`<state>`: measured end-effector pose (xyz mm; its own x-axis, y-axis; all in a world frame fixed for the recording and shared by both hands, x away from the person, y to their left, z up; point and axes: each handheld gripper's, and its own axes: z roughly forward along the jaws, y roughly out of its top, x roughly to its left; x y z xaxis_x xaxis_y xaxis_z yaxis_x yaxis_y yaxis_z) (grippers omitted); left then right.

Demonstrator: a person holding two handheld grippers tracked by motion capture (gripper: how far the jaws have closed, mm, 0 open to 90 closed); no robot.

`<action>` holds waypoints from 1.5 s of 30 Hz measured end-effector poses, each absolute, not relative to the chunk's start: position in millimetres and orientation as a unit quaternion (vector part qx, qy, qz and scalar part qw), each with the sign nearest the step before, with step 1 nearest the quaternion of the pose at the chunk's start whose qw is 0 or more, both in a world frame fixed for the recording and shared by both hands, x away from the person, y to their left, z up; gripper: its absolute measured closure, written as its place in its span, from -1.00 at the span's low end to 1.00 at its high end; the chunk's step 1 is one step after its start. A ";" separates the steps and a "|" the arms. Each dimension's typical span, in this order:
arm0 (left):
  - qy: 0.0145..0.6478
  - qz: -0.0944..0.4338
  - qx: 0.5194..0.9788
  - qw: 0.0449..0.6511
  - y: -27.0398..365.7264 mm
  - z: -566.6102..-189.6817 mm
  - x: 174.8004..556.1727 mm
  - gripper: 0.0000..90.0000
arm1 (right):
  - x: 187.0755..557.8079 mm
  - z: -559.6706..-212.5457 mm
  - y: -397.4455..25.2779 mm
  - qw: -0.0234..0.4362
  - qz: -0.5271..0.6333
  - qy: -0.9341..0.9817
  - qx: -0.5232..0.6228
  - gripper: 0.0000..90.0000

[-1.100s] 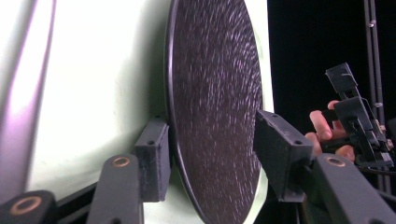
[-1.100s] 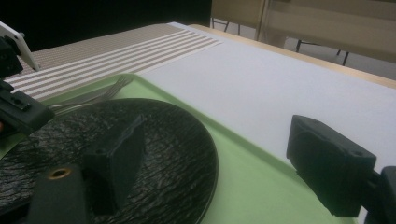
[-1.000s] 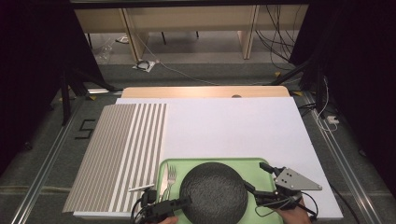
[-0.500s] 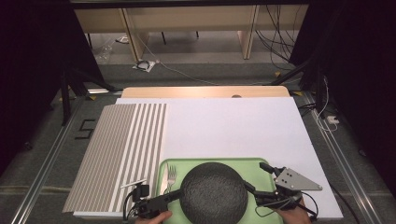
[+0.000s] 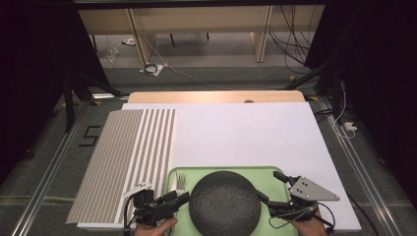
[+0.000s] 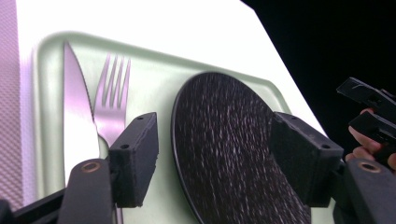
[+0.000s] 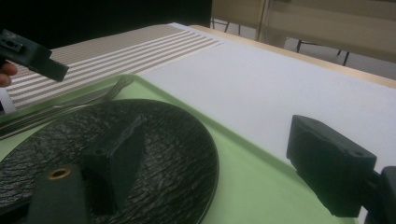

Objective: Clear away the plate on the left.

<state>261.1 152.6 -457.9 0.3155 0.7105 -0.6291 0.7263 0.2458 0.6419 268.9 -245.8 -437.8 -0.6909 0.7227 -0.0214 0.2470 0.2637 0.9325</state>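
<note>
Over the last second the left gripper (image 5: 183, 197) has slid in from the tray's 9 o'clock edge, jaws wide, now bracketing the rim of the round, dark textured plate (image 5: 225, 205). The right gripper (image 5: 268, 202), also wide, waits at the plate's 3 o'clock. A two-sided lift looks likely next. The plate sits on the pale green plastic tray (image 5: 268, 173); a steel fork (image 5: 180, 183) and knife (image 6: 77, 112) crowd its left side. Beyond lie the striped grey placemat (image 5: 128, 155) and white table (image 5: 246, 132).
</note>
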 end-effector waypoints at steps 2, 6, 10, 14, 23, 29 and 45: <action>0.574 0.006 0.622 0.533 152.4 -455.1 261.5 -0.29 | 268.9 -437.8 -245.8 0.229 0.517 0.761 0.318 -0.54; 0.549 0.028 0.638 0.539 150.8 -449.7 260.6 -0.29 | 269.0 -437.8 -245.5 0.228 0.517 0.761 0.318 -0.54; 0.523 0.047 0.652 0.547 149.8 -445.7 260.9 -0.28 | 269.0 -437.9 -245.7 0.228 0.518 0.760 0.319 -0.54; 0.496 0.068 0.666 0.553 148.3 -441.4 260.8 -0.29 | 269.1 -437.8 -246.0 0.227 0.519 0.759 0.319 -0.54; 0.462 0.098 0.676 0.566 150.0 -436.3 262.7 -0.34 | 269.4 -437.5 -247.0 0.225 0.520 0.758 0.323 -0.54; 0.446 0.117 0.677 0.574 153.3 -434.4 264.0 -0.38 | 269.7 -437.5 -247.2 0.225 0.523 0.756 0.323 -0.54; 0.417 0.151 0.684 0.579 164.1 -438.1 266.5 -0.47 | 269.1 -436.6 -247.8 0.226 0.526 0.753 0.324 -0.55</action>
